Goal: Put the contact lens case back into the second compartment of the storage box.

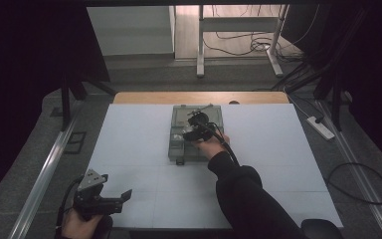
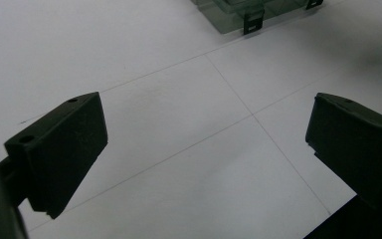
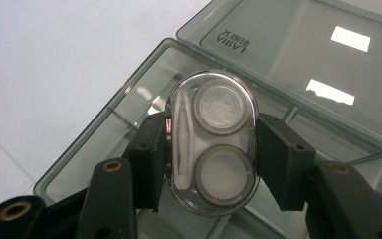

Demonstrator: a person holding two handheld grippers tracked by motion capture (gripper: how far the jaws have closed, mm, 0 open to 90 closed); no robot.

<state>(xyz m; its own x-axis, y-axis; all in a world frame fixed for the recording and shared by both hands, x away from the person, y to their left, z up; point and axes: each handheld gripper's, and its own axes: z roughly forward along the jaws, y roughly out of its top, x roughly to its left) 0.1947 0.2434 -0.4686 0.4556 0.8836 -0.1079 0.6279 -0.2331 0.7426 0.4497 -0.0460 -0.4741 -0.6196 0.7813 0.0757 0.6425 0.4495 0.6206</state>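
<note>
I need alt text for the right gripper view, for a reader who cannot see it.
The right gripper holds a clear oval case between its black jaws; inside are two round wells and a white tool. Below it lies an open smoky-grey plastic box, its lid folded back, on a white table.

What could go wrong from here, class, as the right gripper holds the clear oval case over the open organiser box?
1. The right gripper clamps the clear oval case only by its smooth curved sides; it might slip or twist out.
2. The organiser box has thin dividers; the case could land across one and tilt.
3. The open lid lies close by and could get knocked.
</note>
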